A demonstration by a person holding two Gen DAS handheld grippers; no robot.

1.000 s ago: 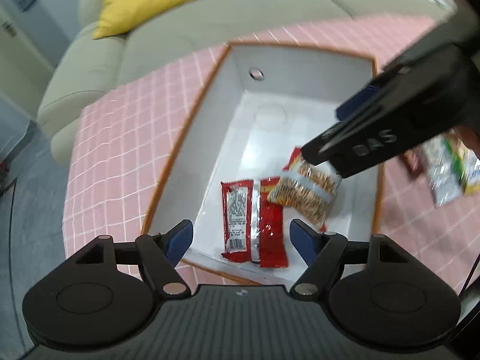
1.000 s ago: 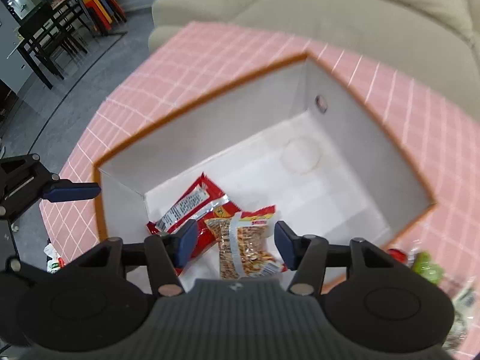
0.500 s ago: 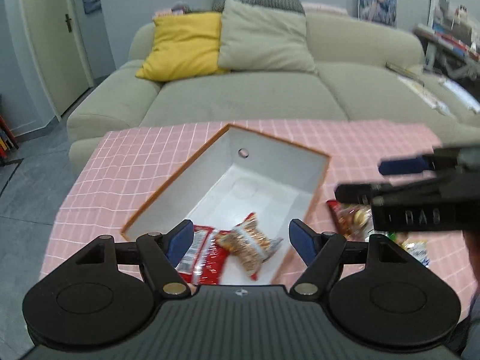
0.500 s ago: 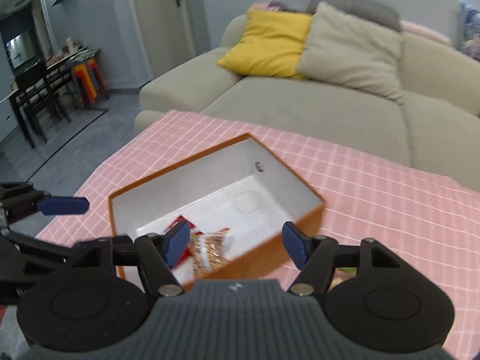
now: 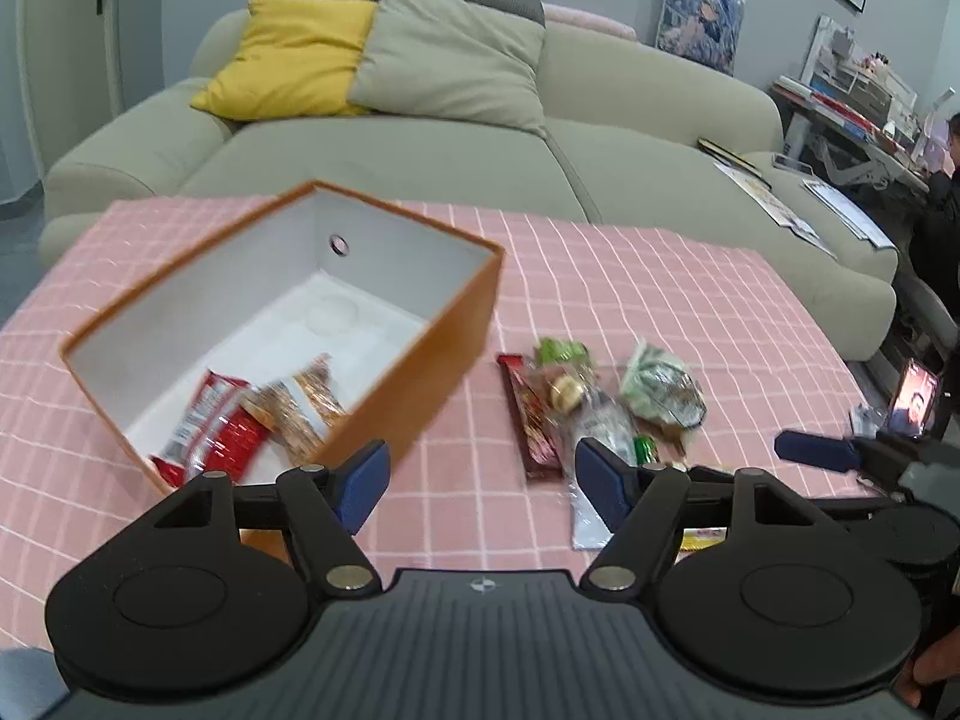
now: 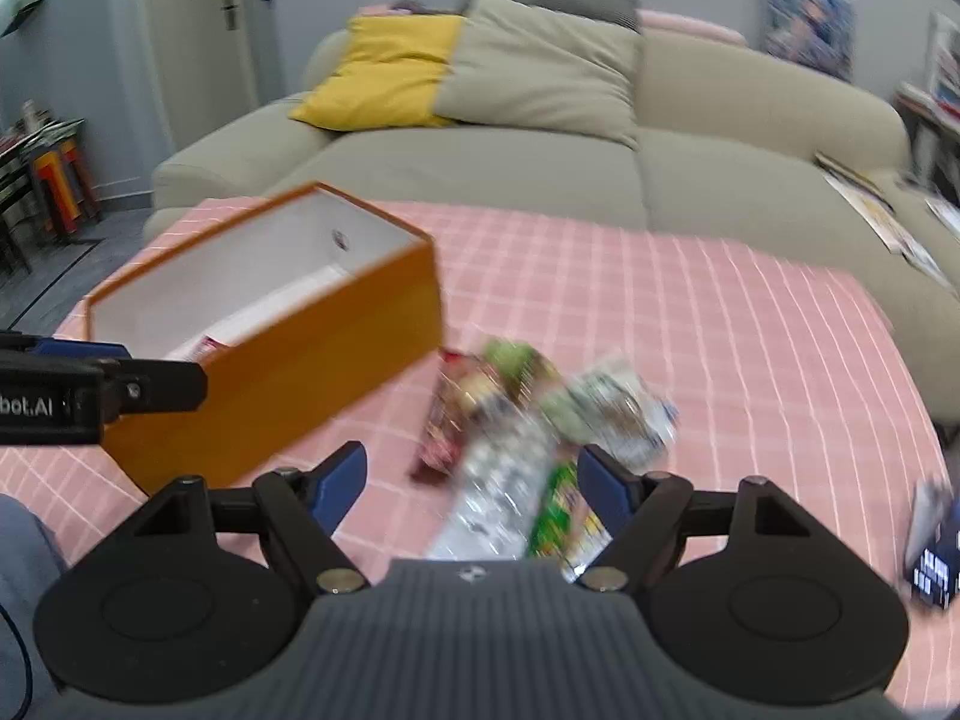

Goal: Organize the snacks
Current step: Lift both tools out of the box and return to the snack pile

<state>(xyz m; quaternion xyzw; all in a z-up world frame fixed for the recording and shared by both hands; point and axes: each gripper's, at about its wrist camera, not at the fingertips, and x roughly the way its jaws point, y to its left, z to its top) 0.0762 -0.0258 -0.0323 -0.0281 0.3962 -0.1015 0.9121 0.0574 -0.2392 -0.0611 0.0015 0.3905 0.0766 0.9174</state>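
Observation:
An orange box (image 5: 420,360) with a white inside stands on the pink checked tablecloth (image 5: 630,276). In it lie a red packet (image 5: 210,420) and a peanut packet (image 5: 300,408). To its right is a loose pile of snacks: a dark red bar (image 5: 531,420), green packets (image 5: 660,384) and a silver packet (image 6: 498,492). My left gripper (image 5: 483,480) is open and empty, near the box's front corner. My right gripper (image 6: 474,474) hovers over the blurred pile with its jaws opening. The silver packet lies below them and the pads press on nothing.
A beige sofa (image 5: 480,168) with a yellow cushion (image 5: 288,60) runs behind the table. Papers and books (image 5: 780,204) lie on its right seat. A small lit screen (image 5: 915,396) stands at the table's right edge. A person sits at the far right (image 5: 942,198).
The right gripper let go of the peanut packet, which now lies in the box, and its jaws widened. Both grippers drew back from the box and swung right toward the snack pile.

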